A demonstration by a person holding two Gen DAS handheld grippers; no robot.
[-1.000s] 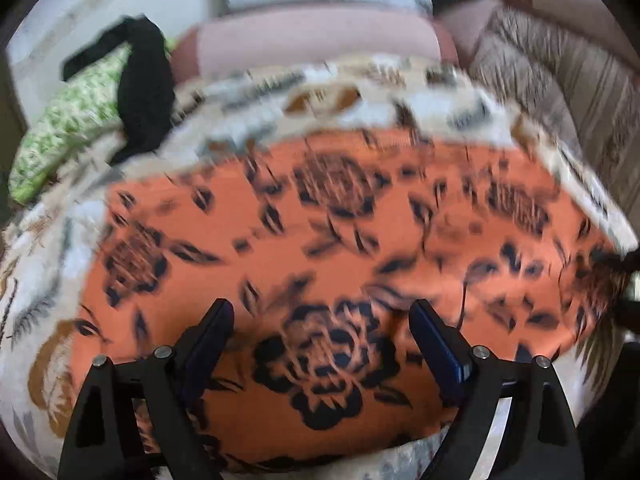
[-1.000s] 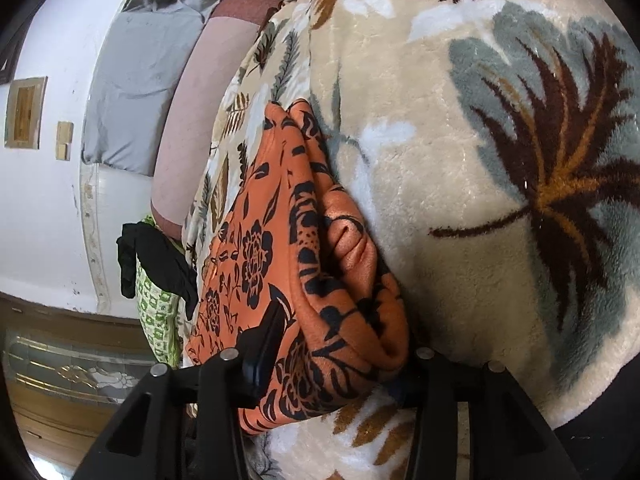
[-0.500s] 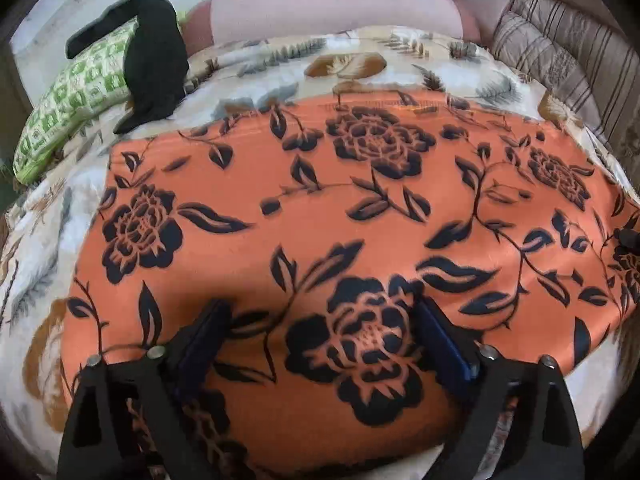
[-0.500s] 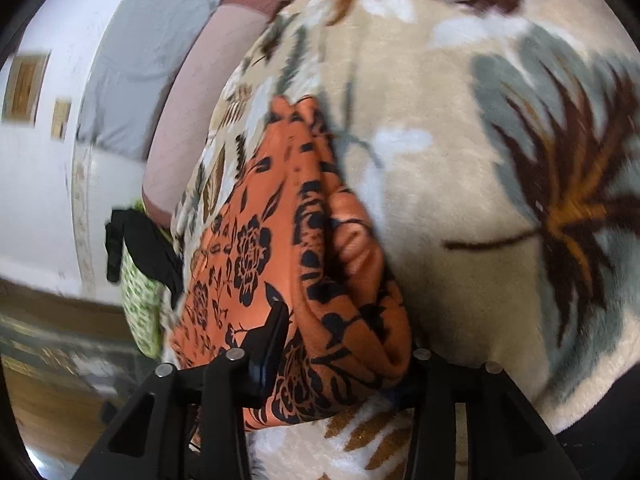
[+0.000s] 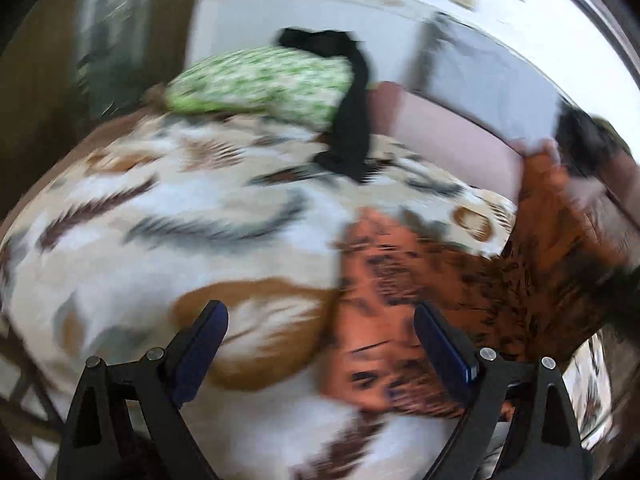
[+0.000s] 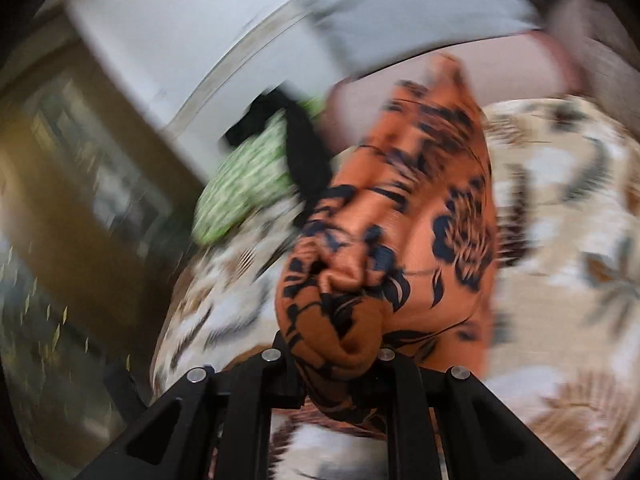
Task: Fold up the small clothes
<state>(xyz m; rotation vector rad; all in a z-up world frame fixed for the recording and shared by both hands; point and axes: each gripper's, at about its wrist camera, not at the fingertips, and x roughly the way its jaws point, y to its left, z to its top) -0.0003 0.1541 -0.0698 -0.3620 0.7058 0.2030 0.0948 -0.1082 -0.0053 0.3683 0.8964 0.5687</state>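
Observation:
An orange garment with black flowers (image 6: pixel 420 220) hangs bunched from my right gripper (image 6: pixel 334 356), which is shut on a thick fold of it, and its far end trails up off the patterned blanket (image 6: pixel 560 240). In the left wrist view the same orange garment (image 5: pixel 440 272) rises toward the right, blurred by motion. My left gripper (image 5: pixel 320 332) stands open above the blanket (image 5: pixel 160 220). The cloth's edge lies under its right finger (image 5: pixel 436 332), and nothing is held between the pads.
A green patterned pillow (image 5: pixel 272 84) with a black garment (image 5: pixel 352 120) draped over it lies at the blanket's far side. A pink cushion (image 5: pixel 448 140) and a grey pillow (image 6: pixel 400 12) line the back wall. Dark wooden furniture (image 6: pixel 80 160) stands at the left.
The right gripper closed on the bunched edge and lifted the garment off the blanket while rolling. The left gripper swung left, off the spread cloth, to over bare blanket. Both views are now blurred.

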